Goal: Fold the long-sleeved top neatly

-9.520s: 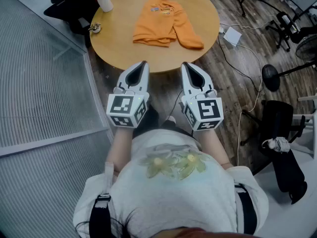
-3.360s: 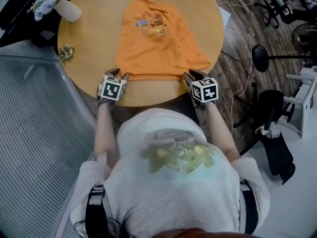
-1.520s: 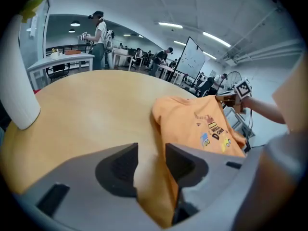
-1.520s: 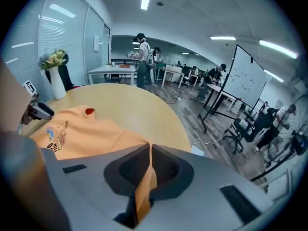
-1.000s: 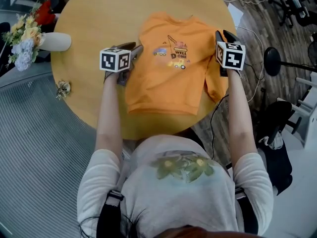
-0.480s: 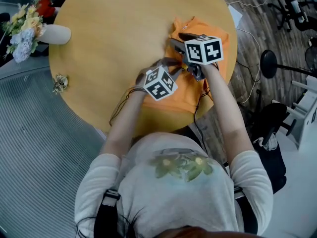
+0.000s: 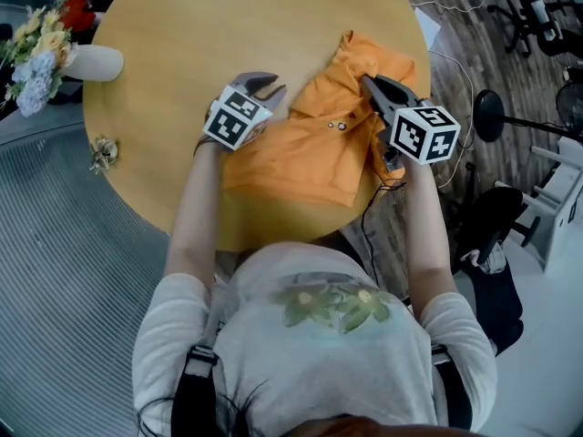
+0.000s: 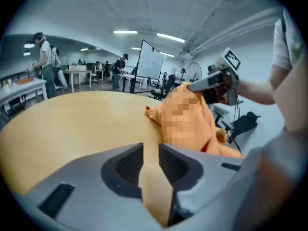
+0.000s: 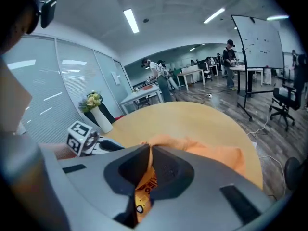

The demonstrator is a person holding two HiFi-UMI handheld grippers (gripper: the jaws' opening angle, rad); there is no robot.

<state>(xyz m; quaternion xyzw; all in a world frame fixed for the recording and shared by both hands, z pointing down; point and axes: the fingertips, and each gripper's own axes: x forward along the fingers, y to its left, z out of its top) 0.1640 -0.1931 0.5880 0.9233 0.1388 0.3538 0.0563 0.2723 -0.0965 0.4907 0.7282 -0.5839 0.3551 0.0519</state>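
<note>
Folding the sides in, it seems: your right claw (image 7: 369, 85) has just closed, pinching the top (image 7: 310, 153); your left claw (image 7: 264, 83), just reopening, hangs spread beside it. Next, lay that fold flat.

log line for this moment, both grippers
left hand-held gripper: jaws just opening, empty, over round table | right hand-held gripper: jaws just closed, gripping orange long-sleeved top | fold: unfinished

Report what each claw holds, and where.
Right claw, just closed, pinches the top at a fold of its printed front. Left claw, just eased open, holds nothing; only table shows between its jaws.
</note>
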